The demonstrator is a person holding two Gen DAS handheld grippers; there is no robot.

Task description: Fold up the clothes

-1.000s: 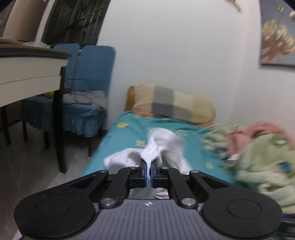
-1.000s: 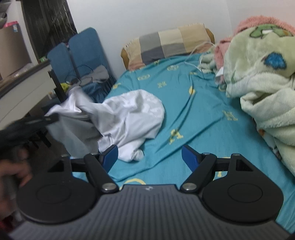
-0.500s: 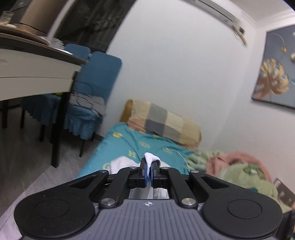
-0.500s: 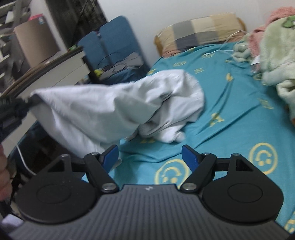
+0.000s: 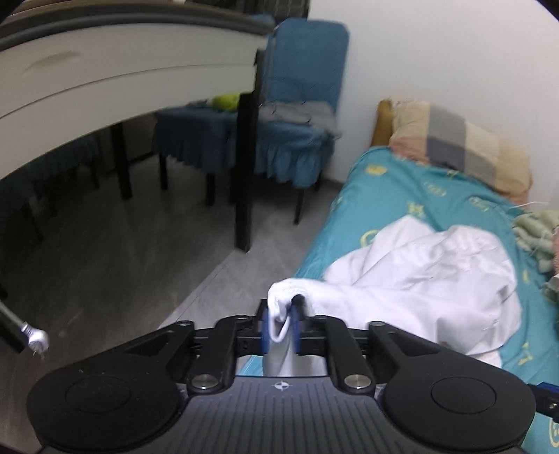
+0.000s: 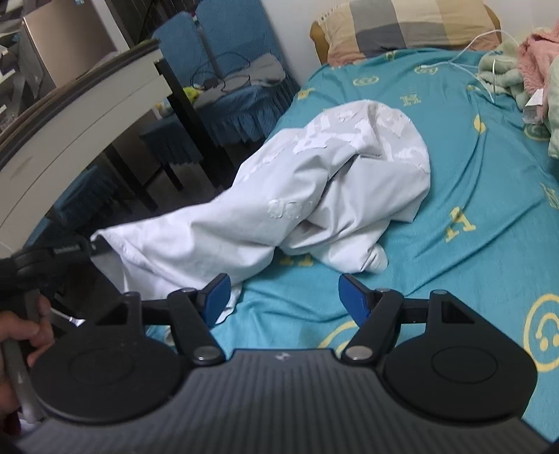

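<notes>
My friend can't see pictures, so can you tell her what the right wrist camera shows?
A crumpled white garment lies on a teal bedsheet printed with yellow smiley faces, one end stretched off the bed's edge by the left tool. The right tool hovers open just before the cloth. A checked pillow lies at the bed's head and blue chairs stand beside it.
</notes>
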